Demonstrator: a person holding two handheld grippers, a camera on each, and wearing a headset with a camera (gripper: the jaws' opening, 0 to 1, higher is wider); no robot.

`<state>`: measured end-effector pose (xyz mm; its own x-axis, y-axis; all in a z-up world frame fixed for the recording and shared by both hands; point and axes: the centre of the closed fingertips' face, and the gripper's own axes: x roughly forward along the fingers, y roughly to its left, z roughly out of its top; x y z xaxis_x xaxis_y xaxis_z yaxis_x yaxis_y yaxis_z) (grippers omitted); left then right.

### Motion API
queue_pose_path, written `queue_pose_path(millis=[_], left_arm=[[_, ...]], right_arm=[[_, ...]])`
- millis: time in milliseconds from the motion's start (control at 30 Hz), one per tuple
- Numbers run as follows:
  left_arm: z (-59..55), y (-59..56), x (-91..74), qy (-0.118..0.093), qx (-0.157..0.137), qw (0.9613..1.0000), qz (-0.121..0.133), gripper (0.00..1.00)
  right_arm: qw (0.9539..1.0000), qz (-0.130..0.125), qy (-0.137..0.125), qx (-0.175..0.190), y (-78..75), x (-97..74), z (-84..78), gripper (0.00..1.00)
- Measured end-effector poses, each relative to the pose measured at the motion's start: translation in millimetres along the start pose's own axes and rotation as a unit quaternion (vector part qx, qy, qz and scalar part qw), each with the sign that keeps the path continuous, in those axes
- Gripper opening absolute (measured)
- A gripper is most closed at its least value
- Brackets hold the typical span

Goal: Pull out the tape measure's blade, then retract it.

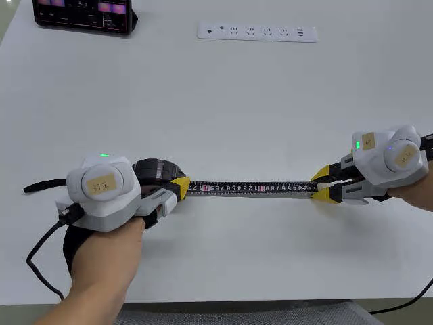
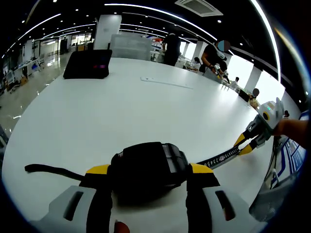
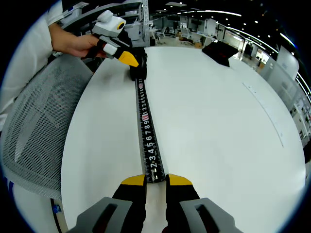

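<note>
Black tape measure case (image 1: 157,170) sits at nine o'clock on the white table (image 1: 203,101), clamped by the left gripper (image 2: 149,169). Its blade (image 1: 250,188) stretches flat toward three o'clock, its tip pinched by the right gripper (image 1: 323,185). Pulling out looks done; retracting is not yet done.

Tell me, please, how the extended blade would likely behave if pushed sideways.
Probably springy, not floppy: the blade runs straight from the case to the right tool. Being thin, it would likely bow. The case, clamped in the left tool, should hardly shift.
</note>
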<state>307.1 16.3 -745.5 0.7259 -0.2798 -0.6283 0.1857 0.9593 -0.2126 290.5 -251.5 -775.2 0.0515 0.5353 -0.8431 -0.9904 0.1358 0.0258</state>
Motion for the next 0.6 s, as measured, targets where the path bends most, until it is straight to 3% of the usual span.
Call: queue_pose_path(millis=[600], left_arm=[[-1.5, -0.7, -1.6, 0.012, 0.004, 0.9999, 0.004, 0.55]], right_arm=[[1.0000, 0.000, 0.004, -0.005, -1.7, 2.7, 4.8, 0.11]])
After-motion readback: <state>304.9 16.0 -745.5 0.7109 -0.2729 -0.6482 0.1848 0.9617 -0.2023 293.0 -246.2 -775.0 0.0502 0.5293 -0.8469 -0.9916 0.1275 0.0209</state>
